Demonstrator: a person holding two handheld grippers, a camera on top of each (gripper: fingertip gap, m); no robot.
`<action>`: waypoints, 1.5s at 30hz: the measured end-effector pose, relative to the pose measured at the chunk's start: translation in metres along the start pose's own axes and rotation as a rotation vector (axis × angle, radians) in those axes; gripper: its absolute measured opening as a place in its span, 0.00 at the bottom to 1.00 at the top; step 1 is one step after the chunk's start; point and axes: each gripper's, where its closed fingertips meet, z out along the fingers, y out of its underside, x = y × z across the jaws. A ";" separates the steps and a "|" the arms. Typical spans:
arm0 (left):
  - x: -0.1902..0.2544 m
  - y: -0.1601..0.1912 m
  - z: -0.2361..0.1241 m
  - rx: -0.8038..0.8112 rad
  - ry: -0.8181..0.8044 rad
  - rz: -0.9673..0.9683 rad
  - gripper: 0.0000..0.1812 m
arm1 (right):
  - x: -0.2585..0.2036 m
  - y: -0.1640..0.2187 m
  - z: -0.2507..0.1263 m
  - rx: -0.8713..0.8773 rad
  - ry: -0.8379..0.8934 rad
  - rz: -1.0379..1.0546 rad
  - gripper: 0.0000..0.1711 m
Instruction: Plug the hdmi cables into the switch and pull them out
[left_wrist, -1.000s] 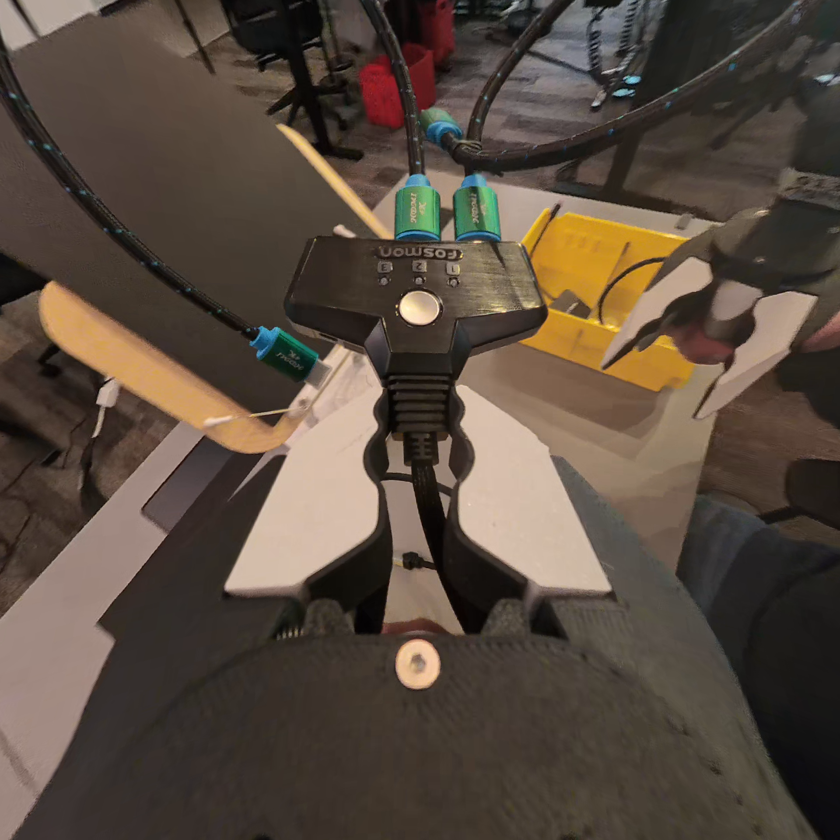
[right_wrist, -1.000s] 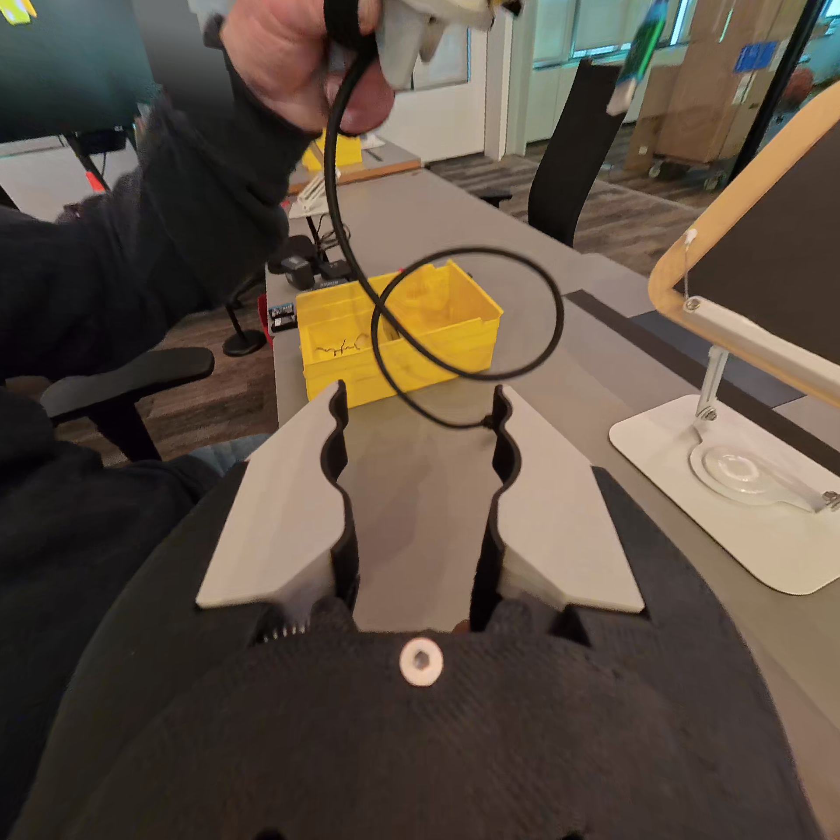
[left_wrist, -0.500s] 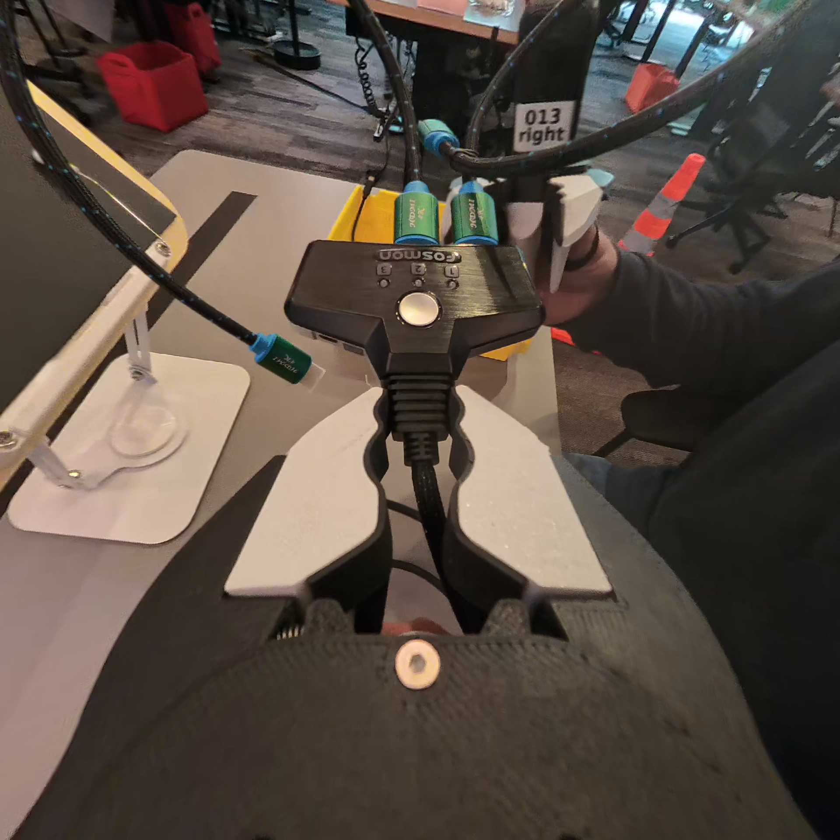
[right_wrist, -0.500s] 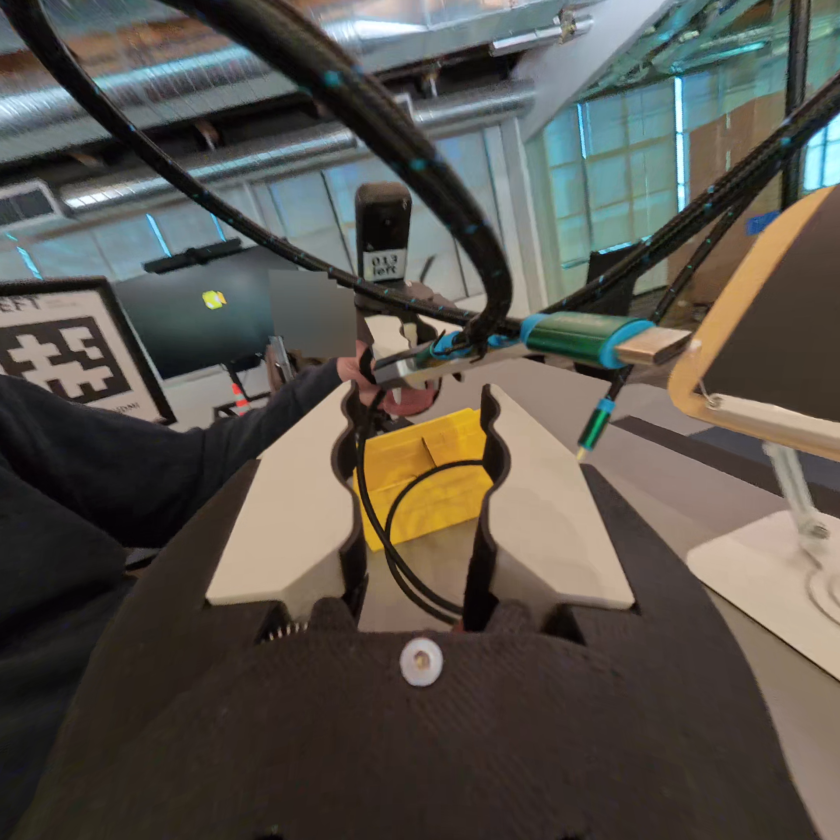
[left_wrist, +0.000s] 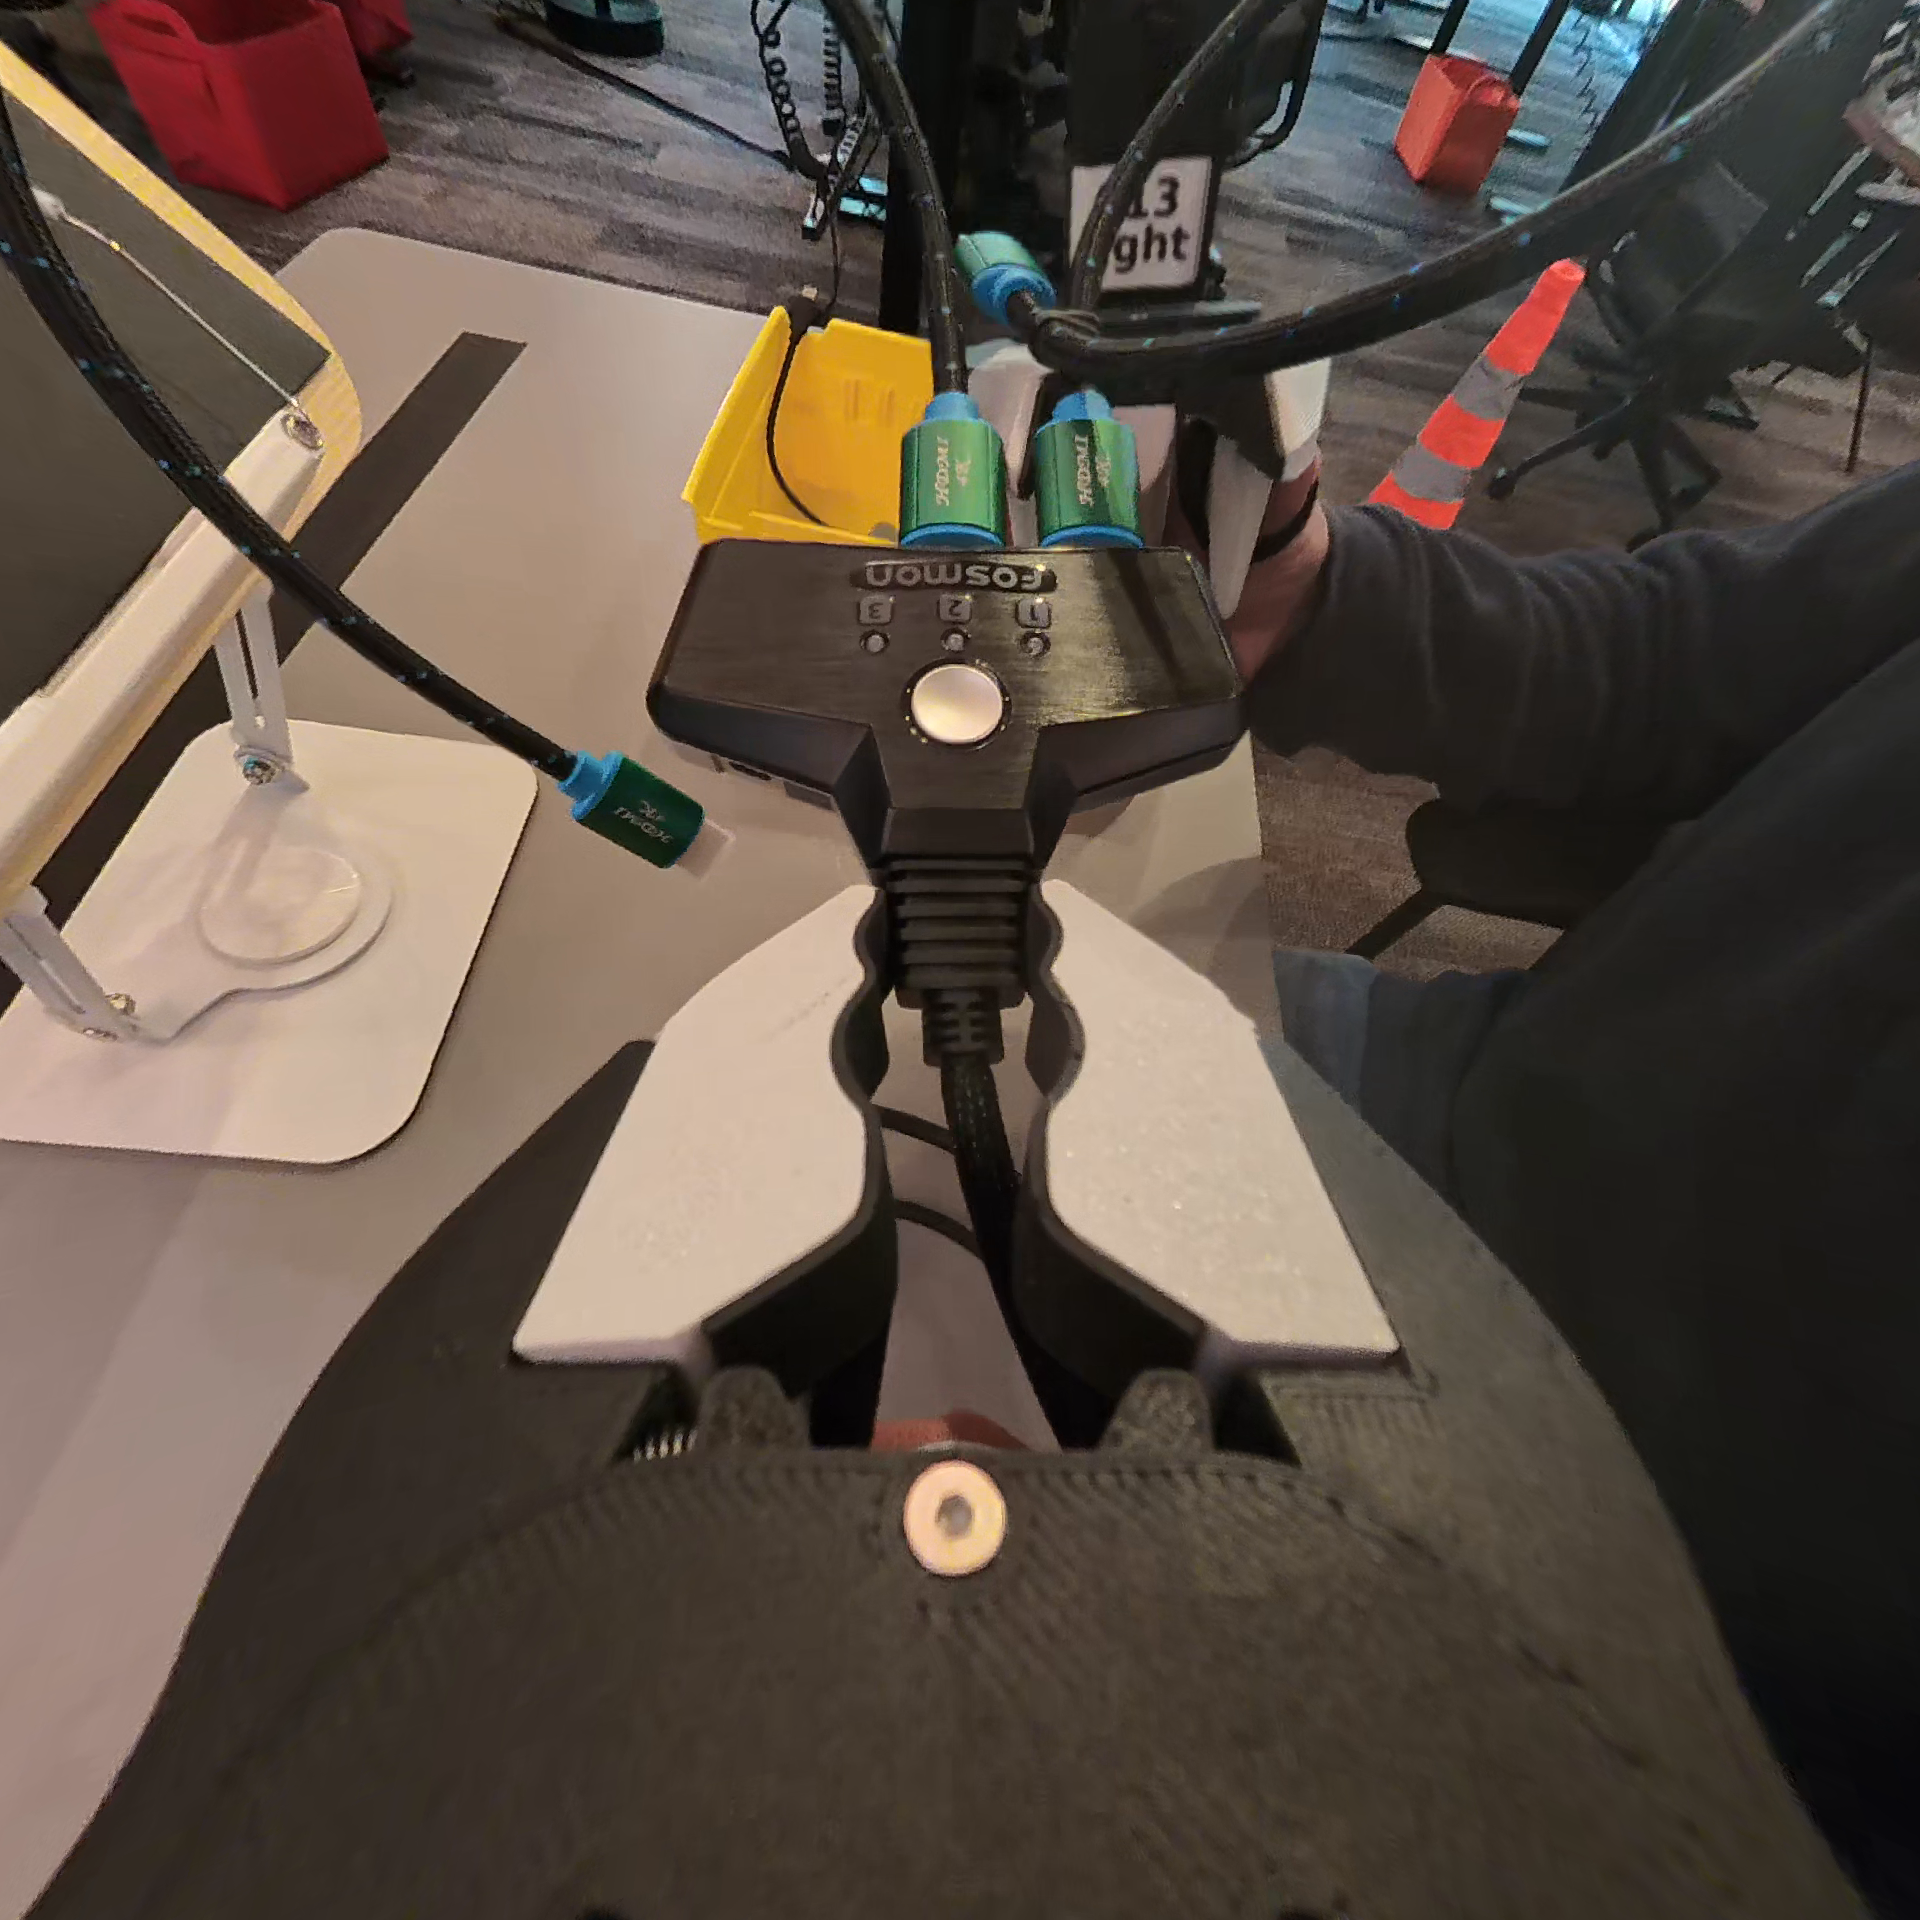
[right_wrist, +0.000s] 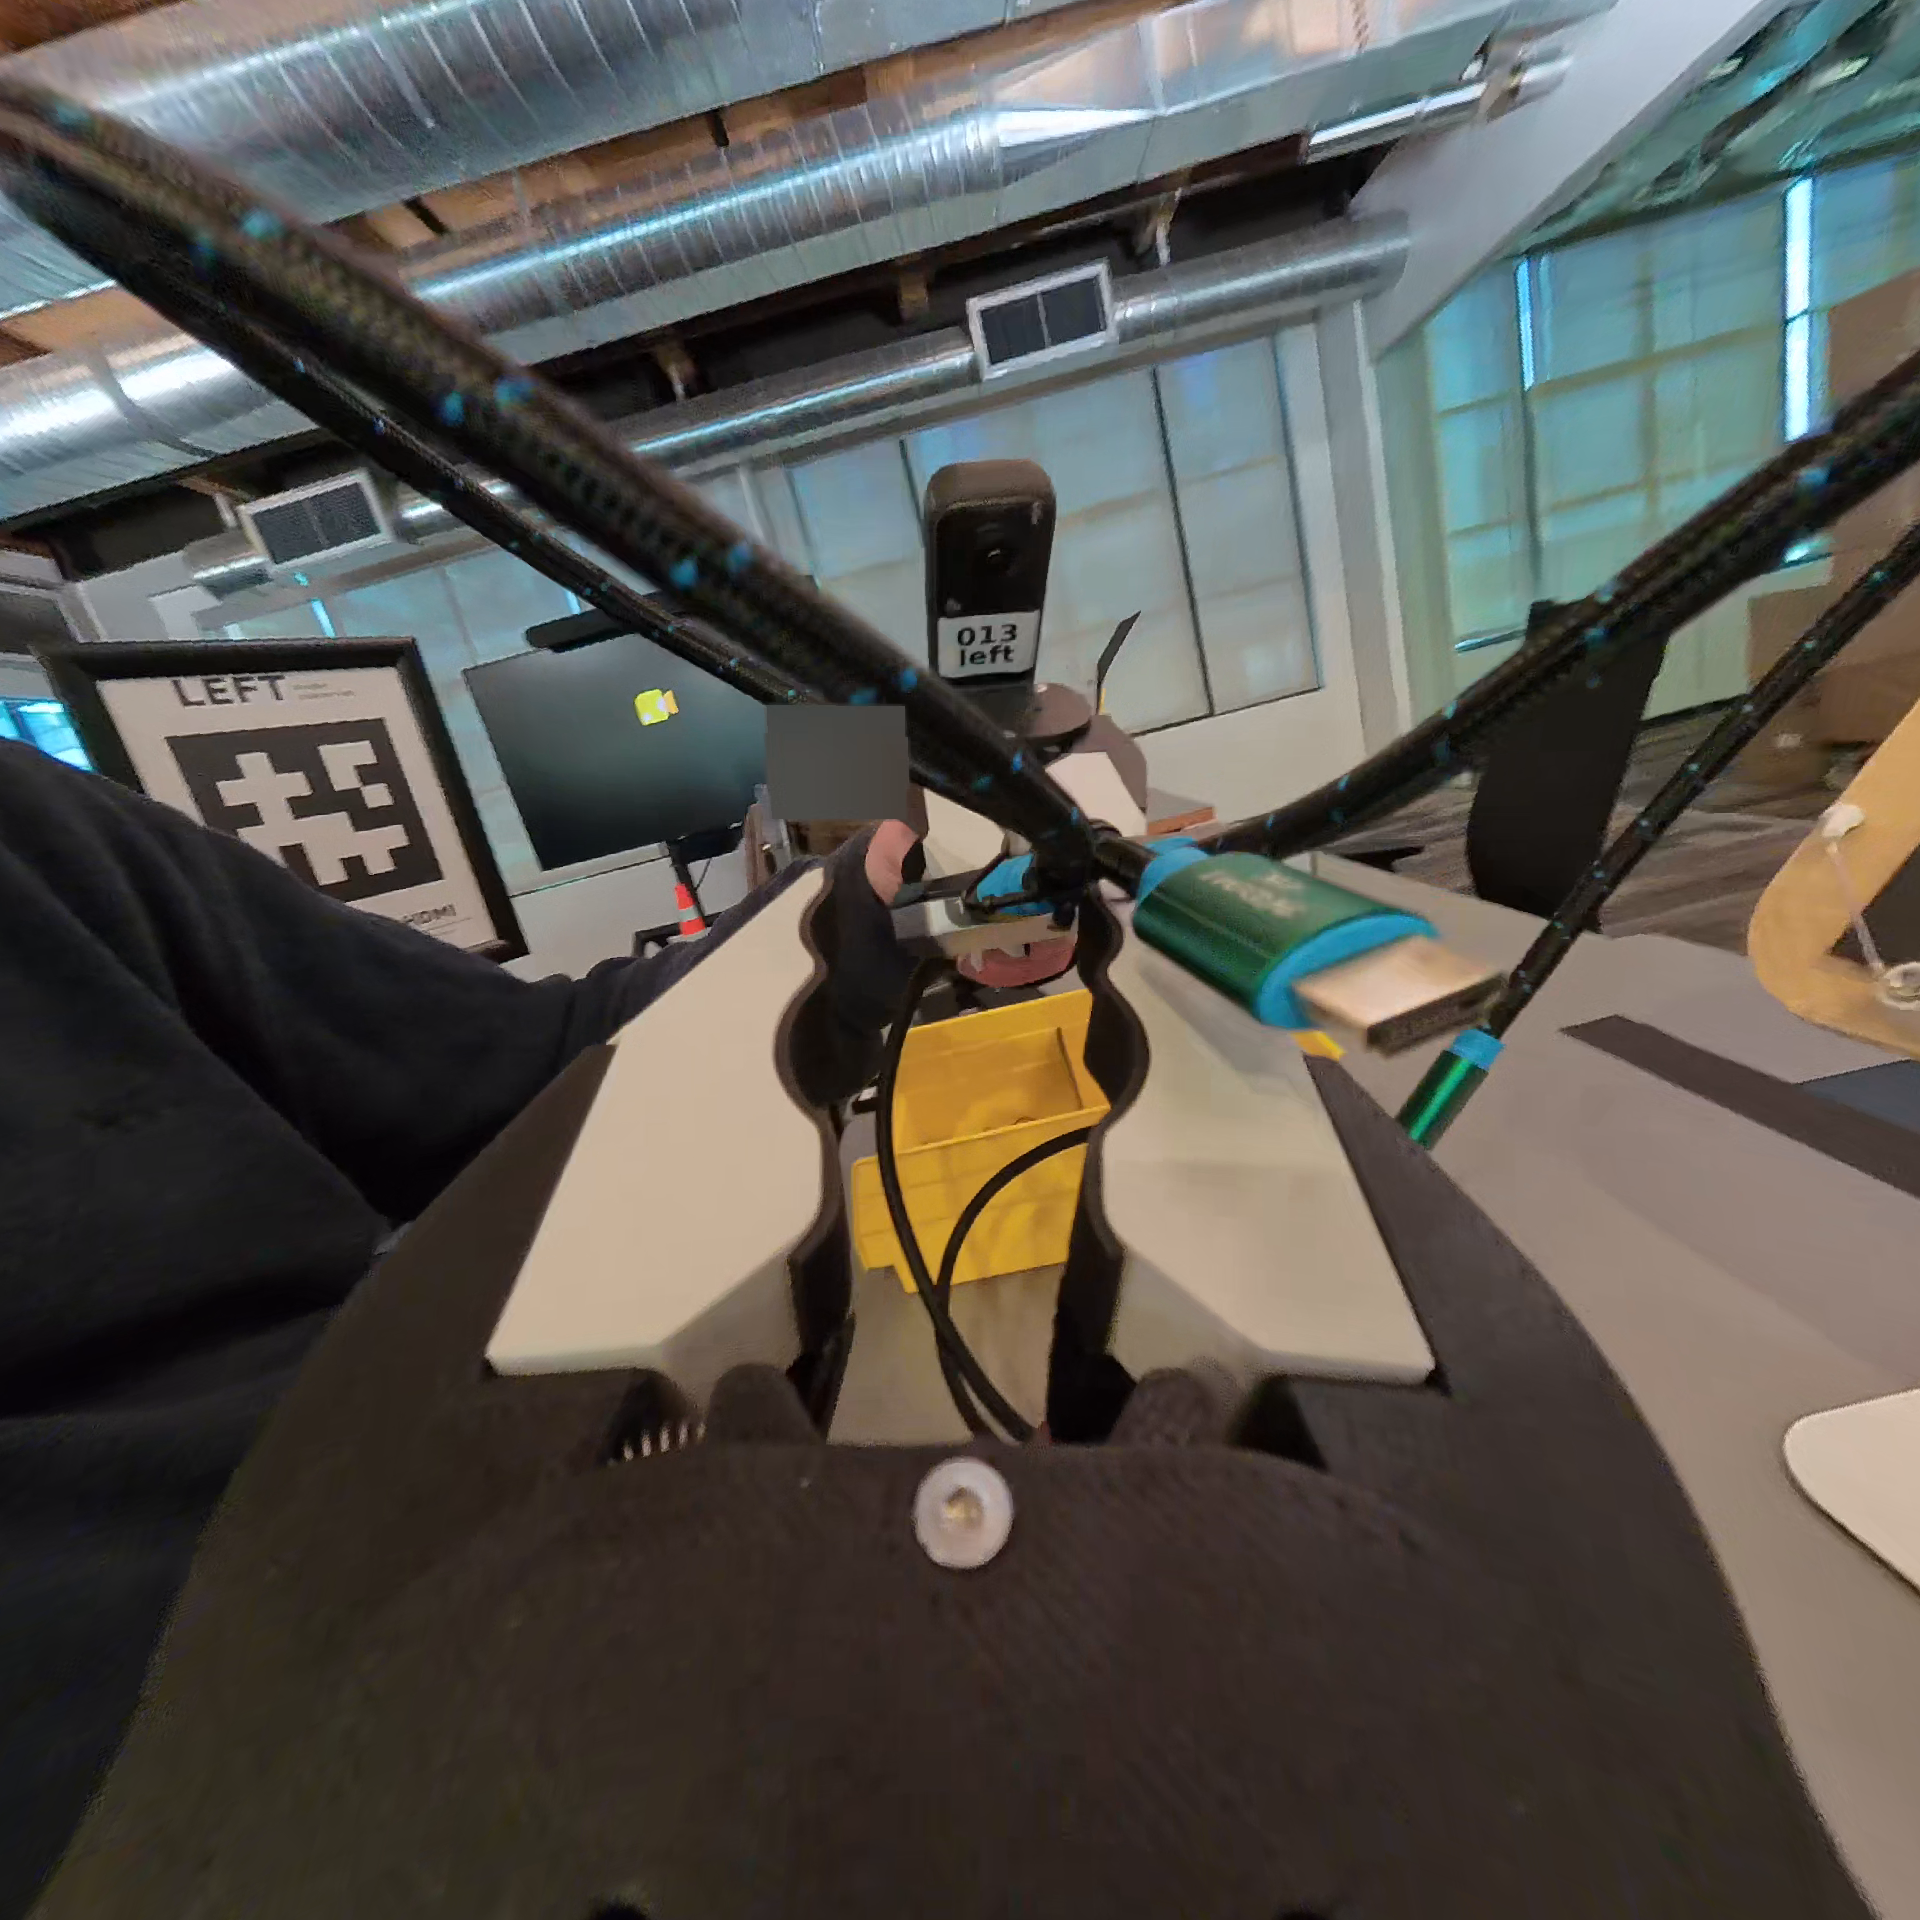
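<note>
My left gripper (left_wrist: 956, 935) is shut on the ribbed neck of the black HDMI switch (left_wrist: 945, 665) and holds it above the grey table (left_wrist: 582, 436). Two green plugs (left_wrist: 951, 478) (left_wrist: 1086, 478) sit in its far ports. A third green plug (left_wrist: 634, 821) hangs loose left of the switch. My right gripper (right_wrist: 961, 914) is open and faces the switch's far side (right_wrist: 971, 920), close to the plugged ends; it also shows behind the switch in the left wrist view (left_wrist: 1153, 416). Another loose plug (right_wrist: 1278, 945) hangs by its right finger (right_wrist: 1226, 1101). A thin black cable (right_wrist: 904, 1143) runs between its fingers.
A yellow bin (left_wrist: 821, 416) stands on the table behind the switch, also in the right wrist view (right_wrist: 977, 1132). A white stand (left_wrist: 260, 935) with a wood-edged board (left_wrist: 322, 416) is at the left. Braided cables (right_wrist: 582, 488) arch overhead. A dark sleeve (left_wrist: 1558, 665) is at the right. About 9 centimeters separates my left fingertips from my right.
My right gripper rose from the table to the switch's far side and its jaws narrowed. My left gripper swung the switch round over the table, grip unchanged.
</note>
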 end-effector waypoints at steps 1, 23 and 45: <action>0.000 0.002 -0.001 -0.009 -0.001 0.002 0.12 | 0.001 0.002 0.001 -0.013 -0.006 0.011 0.24; 0.007 0.025 -0.012 -0.272 -0.053 0.154 0.13 | -0.005 0.029 0.003 -0.227 -0.066 -0.113 0.10; -0.005 0.034 -0.002 -0.181 -0.137 0.098 0.54 | 0.008 0.052 0.008 -0.164 -0.068 -0.011 0.10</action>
